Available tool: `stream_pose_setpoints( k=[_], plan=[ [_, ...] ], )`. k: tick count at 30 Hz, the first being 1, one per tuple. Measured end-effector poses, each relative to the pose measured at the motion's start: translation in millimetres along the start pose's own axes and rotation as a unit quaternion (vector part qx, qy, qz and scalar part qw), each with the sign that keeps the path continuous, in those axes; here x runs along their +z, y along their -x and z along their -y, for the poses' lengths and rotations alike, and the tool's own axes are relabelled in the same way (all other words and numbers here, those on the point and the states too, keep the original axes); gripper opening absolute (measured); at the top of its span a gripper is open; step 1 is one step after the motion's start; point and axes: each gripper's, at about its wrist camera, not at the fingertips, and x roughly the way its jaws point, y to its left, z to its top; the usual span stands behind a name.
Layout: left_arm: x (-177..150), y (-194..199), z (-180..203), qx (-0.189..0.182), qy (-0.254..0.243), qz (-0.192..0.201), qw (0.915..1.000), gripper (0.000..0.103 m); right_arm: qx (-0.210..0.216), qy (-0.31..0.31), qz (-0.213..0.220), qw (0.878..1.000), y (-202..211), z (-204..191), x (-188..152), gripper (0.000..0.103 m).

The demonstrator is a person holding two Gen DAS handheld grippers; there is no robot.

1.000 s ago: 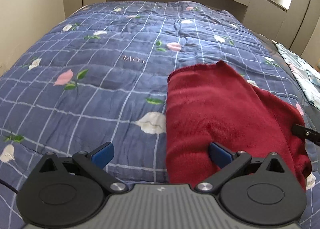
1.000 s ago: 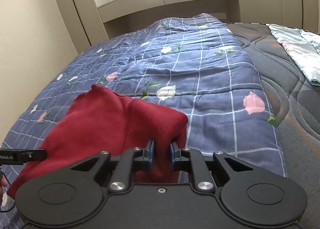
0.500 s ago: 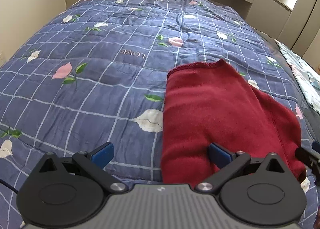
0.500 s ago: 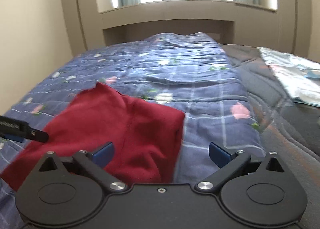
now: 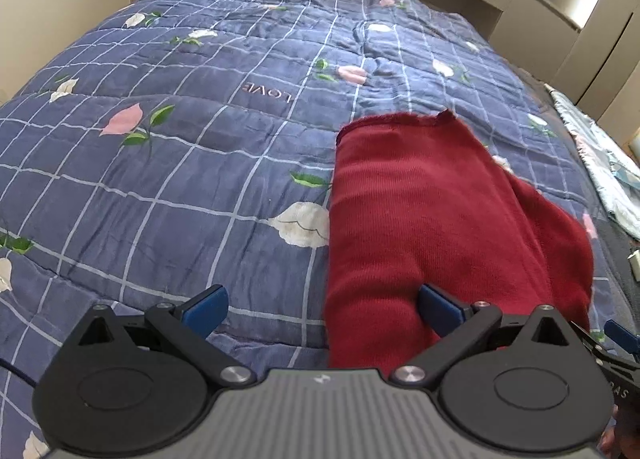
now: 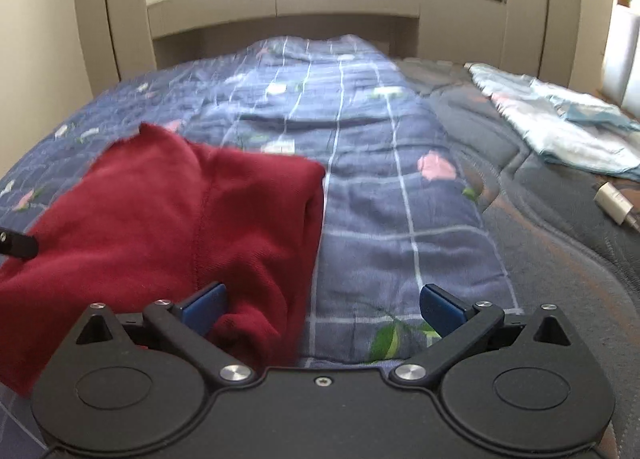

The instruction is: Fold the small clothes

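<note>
A dark red knit garment [image 5: 432, 219] lies folded on the blue checked floral quilt [image 5: 200, 139]; it also shows in the right wrist view [image 6: 168, 219]. My left gripper [image 5: 322, 309] is open and empty above the garment's near left edge. My right gripper [image 6: 323, 307] is open and empty above the garment's near right edge, over the quilt [image 6: 380, 179]. Part of the right gripper shows at the lower right of the left wrist view [image 5: 618, 343], and a tip of the left gripper [image 6: 18, 245] at the left of the right wrist view.
A light blue patterned cloth [image 6: 560, 131] lies on the grey mattress [image 6: 560, 259] at the right. A white charger plug [image 6: 612, 201] lies near it. A beige headboard and cabinets [image 6: 280, 7] stand behind the bed, under a bright window.
My right gripper opened, let go of the red garment's folded edge and drew back to the right. The left gripper stayed open and rose slightly over the garment.
</note>
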Motion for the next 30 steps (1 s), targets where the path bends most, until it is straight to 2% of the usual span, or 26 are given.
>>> stream_pose_setpoints(
  k=[3, 5, 8, 10, 12, 14, 18, 21, 26, 30],
  plan=[
    [-10.5, 15.3, -5.9, -0.029, -0.005, 0.017, 0.9994, 0.103, 0.051, 0.005, 0.018, 0.999, 17.4, -9.1, -4.3, 0.102],
    [-20.8, 20.1, -9.1, -0.039, -0.011, 0.012, 0.9991, 0.103, 0.066, 0.021, 0.018, 0.997, 23.6, -17.6, -9.1, 0.102],
    [-39.5, 18.3, -13.4, -0.027, -0.030, -0.006, 0.9992, 0.102, 0.059, 0.055, -0.004, 0.997, 21.5, -31.0, -21.6, 0.102],
    [-50.4, 14.5, -20.2, -0.017, -0.026, -0.013, 0.9994, 0.102, 0.044, 0.068, -0.024, 0.996, 15.1, -36.2, -31.5, 0.102],
    [-57.5, 4.4, -28.2, -0.005, -0.016, -0.034, 0.9993, 0.103, 0.045, 0.053, -0.025, 0.997, 12.5, -34.5, -36.9, 0.102],
    [-60.8, -0.9, -35.2, -0.013, 0.002, -0.040, 0.9991, 0.103, 0.046, 0.050, -0.027, 0.997, 12.0, -32.8, -34.9, 0.102],
    [-53.4, 7.0, -29.9, -0.006, -0.014, -0.042, 0.9990, 0.102, 0.065, 0.049, 0.014, 0.997, 25.5, -25.1, -20.0, 0.102],
    [-39.8, 16.8, -22.4, -0.011, -0.026, -0.027, 0.9992, 0.103, 0.061, 0.045, 0.039, 0.996, 23.9, -16.2, -0.6, 0.102],
    [-5.5, 11.8, -10.1, -0.022, -0.015, 0.010, 0.9996, 0.103, 0.029, 0.031, 0.042, 0.998, -11.0, -7.9, 29.8, 0.102],
    [21.4, -10.9, 2.6, -0.001, -0.009, 0.033, 0.9994, 0.103, -0.001, 0.000, 0.022, 1.000, -44.8, 1.5, 37.9, 0.102]
  ],
)
